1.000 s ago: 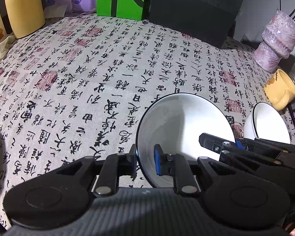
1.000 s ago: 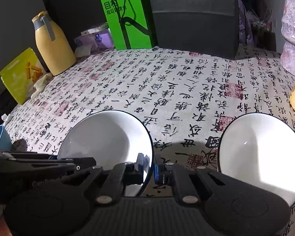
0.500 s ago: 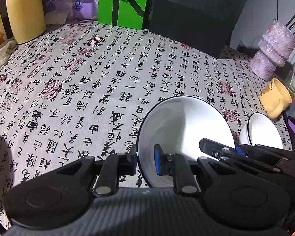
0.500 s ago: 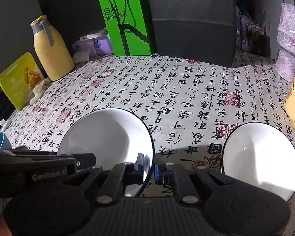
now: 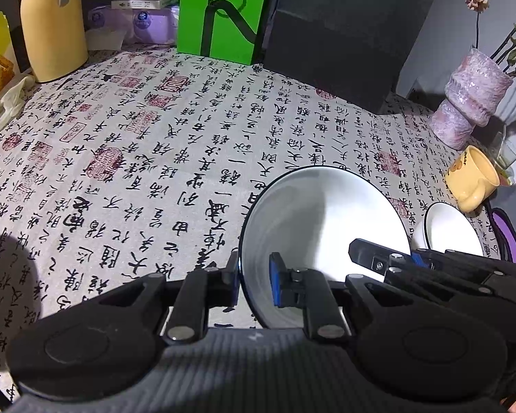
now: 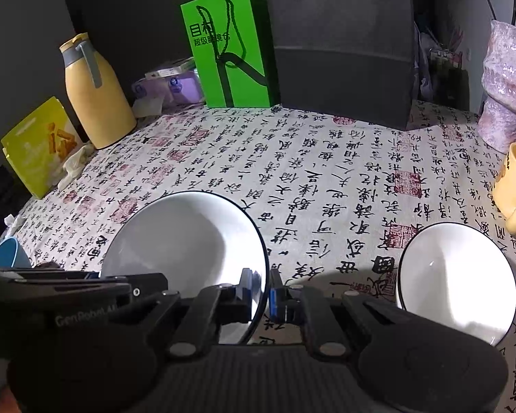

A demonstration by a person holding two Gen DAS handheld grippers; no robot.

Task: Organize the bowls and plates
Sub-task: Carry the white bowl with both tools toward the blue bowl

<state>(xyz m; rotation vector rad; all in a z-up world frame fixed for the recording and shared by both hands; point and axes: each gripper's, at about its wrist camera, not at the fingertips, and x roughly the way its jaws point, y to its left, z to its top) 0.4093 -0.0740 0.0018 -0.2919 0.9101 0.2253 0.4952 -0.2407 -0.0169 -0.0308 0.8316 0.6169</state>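
Gripped from both sides above a calligraphy-print worktop [image 5: 154, 144]: one white bowl [image 5: 326, 213] with a dark rim, tilted. Left hand-held gripper [image 5: 254, 284] pinched narrow over the bowl's left rim; right hand-held gripper [image 6: 260, 290] clamped likewise on the opposite rim. Resting on the cloth just to the right, a second white bowl [image 6: 454, 275]. Beyond it, a yellow mug [image 5: 473, 179] and purple vase [image 5: 471, 99]; at the back, a green bag [image 6: 230, 51].

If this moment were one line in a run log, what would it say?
left gripper: shut on large bowl rim | right gripper: shut on opposite rim | second bowl: on tablecloth, untouched
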